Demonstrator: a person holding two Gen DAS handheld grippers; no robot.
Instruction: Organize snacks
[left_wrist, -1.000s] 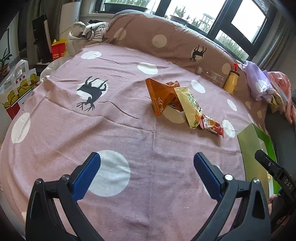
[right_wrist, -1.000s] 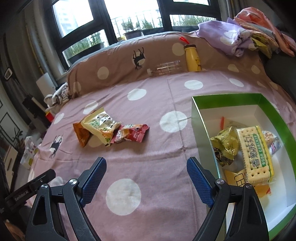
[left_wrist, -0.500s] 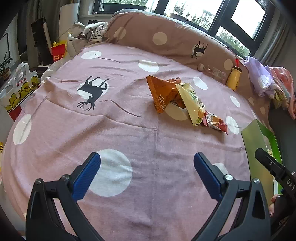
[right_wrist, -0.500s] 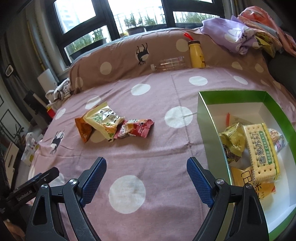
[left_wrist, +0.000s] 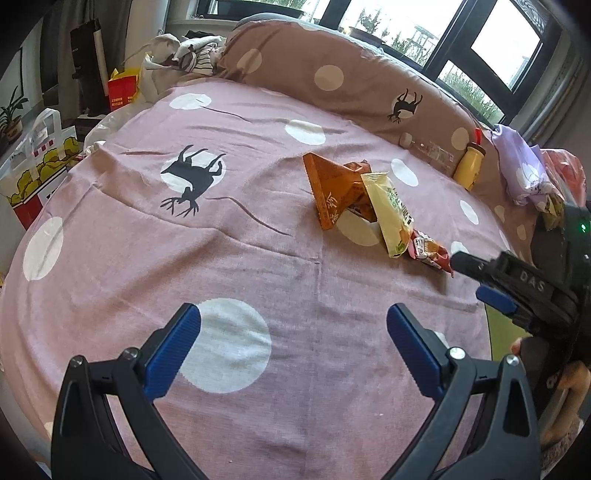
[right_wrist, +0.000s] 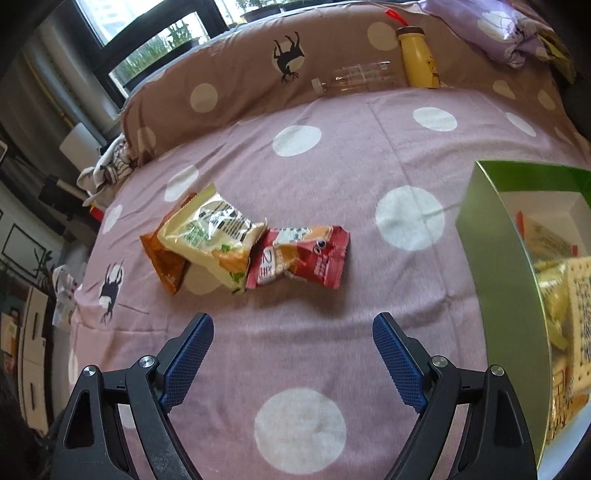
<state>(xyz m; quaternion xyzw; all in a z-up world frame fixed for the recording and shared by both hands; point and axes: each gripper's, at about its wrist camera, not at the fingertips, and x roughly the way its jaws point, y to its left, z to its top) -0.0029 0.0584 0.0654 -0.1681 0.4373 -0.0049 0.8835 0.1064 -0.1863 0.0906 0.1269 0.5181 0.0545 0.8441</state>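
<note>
Three snack packets lie together on the pink dotted bedspread: an orange packet (left_wrist: 332, 192) (right_wrist: 164, 264), a pale yellow packet (left_wrist: 391, 214) (right_wrist: 210, 240) leaning over it, and a red packet (left_wrist: 430, 253) (right_wrist: 299, 258). My right gripper (right_wrist: 291, 328) is open and empty, just short of the red packet; it also shows in the left wrist view (left_wrist: 495, 291). My left gripper (left_wrist: 293, 317) is open and empty, well short of the packets. A green box (right_wrist: 495, 251) at the right holds several snacks, among them a cracker pack (right_wrist: 580, 325).
A yellow bottle (right_wrist: 419, 62) (left_wrist: 467, 166) and a clear plastic bottle (right_wrist: 354, 79) lie against the brown dotted pillow (left_wrist: 332, 77) at the back. Clothes (left_wrist: 524, 166) are heaped at the far right. Bags (left_wrist: 37, 162) stand left of the bed.
My right gripper has moved forward and left toward the red packet, so the packets look larger and the green box has slid to the right edge. My left gripper has barely moved.
</note>
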